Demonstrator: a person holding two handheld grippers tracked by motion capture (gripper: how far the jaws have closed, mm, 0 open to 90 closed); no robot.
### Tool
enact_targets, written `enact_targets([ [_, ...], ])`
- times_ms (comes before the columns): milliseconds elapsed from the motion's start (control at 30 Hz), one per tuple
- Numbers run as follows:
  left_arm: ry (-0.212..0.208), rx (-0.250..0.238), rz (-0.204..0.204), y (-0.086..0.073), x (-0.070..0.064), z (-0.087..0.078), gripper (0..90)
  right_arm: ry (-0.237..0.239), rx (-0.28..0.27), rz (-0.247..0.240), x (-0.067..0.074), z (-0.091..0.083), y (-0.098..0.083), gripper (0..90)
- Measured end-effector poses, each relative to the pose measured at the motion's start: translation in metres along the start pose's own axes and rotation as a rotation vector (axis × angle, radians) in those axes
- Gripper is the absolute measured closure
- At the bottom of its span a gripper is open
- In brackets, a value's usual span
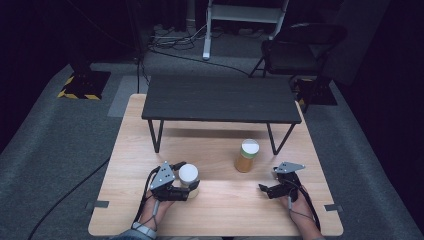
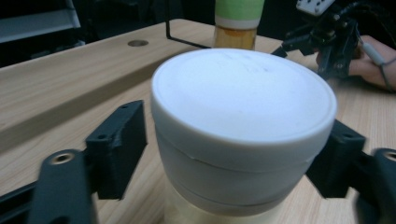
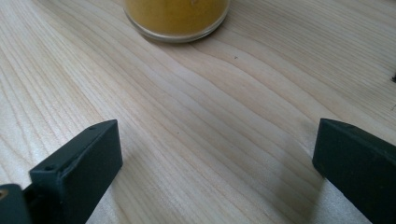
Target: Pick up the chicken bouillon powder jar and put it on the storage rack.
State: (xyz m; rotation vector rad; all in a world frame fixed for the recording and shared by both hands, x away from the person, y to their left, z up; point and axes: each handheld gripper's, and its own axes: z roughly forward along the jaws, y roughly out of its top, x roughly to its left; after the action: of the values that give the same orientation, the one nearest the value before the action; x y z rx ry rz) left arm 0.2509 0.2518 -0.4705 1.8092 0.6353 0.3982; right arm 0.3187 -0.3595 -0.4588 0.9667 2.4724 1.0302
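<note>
A white-lidded jar (image 1: 188, 176) stood on the wooden table (image 1: 220, 215) toward its left, between the left gripper's (image 1: 192, 187) jaws. The second jar (image 1: 246, 155) sat to its right, farther back, before the small bench (image 1: 221, 98).

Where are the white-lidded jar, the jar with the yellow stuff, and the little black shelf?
White-lidded jar (image 2: 243, 93), left gripper view, top of its lid.
Yellow-filled jar (image 1: 246, 159), high view, its side.
Black shelf (image 1: 220, 97), high view, middle of its top.
</note>
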Motion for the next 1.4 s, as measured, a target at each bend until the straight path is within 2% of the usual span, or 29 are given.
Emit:
enact_targets([
  [33, -0.004, 0.008, 0.012, 0.001, -0.001, 0.000, 31.2, 0.000, 0.000, 0.000, 0.000, 0.000, 0.000, 1.1],
  [100, 0.009, 0.019, 0.029, 0.004, -0.004, 0.001, 33.3, 0.000, 0.000, 0.000, 0.000, 0.000, 0.000, 1.1],
  [267, 0.028, 0.042, 0.021, 0.009, -0.009, 0.000, 33.8, -0.001, 0.000, 0.001, 0.000, 0.000, 0.000, 1.1],
  [433, 0.023, 0.070, 0.014, 0.020, -0.008, 0.000, 33.9, -0.015, 0.001, 0.016, 0.004, -0.001, 0.000, 1.1],
  [533, 0.021, 0.067, 0.003, 0.025, -0.007, -0.001, 33.9, -0.017, 0.001, 0.017, 0.004, -0.001, 0.000, 1.1],
  [667, 0.026, 0.068, 0.013, 0.035, -0.007, -0.003, 33.9, -0.017, 0.001, 0.017, 0.004, -0.001, 0.000, 1.1],
  [767, 0.029, 0.067, 0.018, 0.053, -0.005, -0.005, 33.9, -0.018, 0.001, 0.019, 0.004, 0.000, 0.000, 1.1],
  [800, 0.029, 0.067, 0.018, 0.053, -0.005, -0.005, 33.9, -0.019, 0.000, 0.019, 0.004, 0.000, 0.000, 1.1],
  [867, 0.030, 0.056, 0.034, 0.072, -0.003, -0.009, 33.9, -0.019, 0.000, 0.019, 0.004, 0.000, 0.000, 1.1],
  [900, 0.030, 0.056, 0.034, 0.072, -0.003, -0.009, 33.8, -0.019, 0.000, 0.019, 0.004, 0.000, 0.000, 1.1],
  [967, 0.013, 0.041, 0.034, 0.089, 0.001, -0.011, 33.8, -0.019, 0.000, 0.019, 0.004, 0.000, 0.000, 1.1],
  [1000, 0.013, 0.041, 0.034, 0.089, 0.001, -0.011, 33.8, -0.019, 0.000, 0.019, 0.004, 0.000, 0.000, 1.1],
  [1067, 0.016, 0.033, 0.043, 0.105, 0.001, -0.012, 33.8, -0.019, 0.001, 0.019, 0.004, 0.000, 0.000, 1.1],
  [1100, 0.016, 0.033, 0.043, 0.105, 0.001, -0.012, 33.8, -0.019, 0.001, 0.019, 0.004, 0.000, 0.000, 1.1],
  [1233, 0.008, 0.022, 0.058, 0.129, 0.003, -0.012, 33.8, -0.020, 0.000, 0.019, 0.004, 0.000, 0.000, 1.1],
  [1300, 0.005, 0.019, 0.057, 0.133, 0.005, -0.011, 33.8, -0.020, 0.000, 0.019, 0.004, 0.000, 0.000, 1.1],
  [1367, 0.001, 0.010, 0.055, 0.146, 0.009, -0.010, 33.8, -0.020, 0.001, 0.020, 0.005, 0.000, 0.000, 1.1],
  [1400, 0.001, 0.010, 0.055, 0.146, 0.009, -0.010, 33.8, -0.020, 0.001, 0.020, 0.005, 0.000, 0.000, 1.1],
])
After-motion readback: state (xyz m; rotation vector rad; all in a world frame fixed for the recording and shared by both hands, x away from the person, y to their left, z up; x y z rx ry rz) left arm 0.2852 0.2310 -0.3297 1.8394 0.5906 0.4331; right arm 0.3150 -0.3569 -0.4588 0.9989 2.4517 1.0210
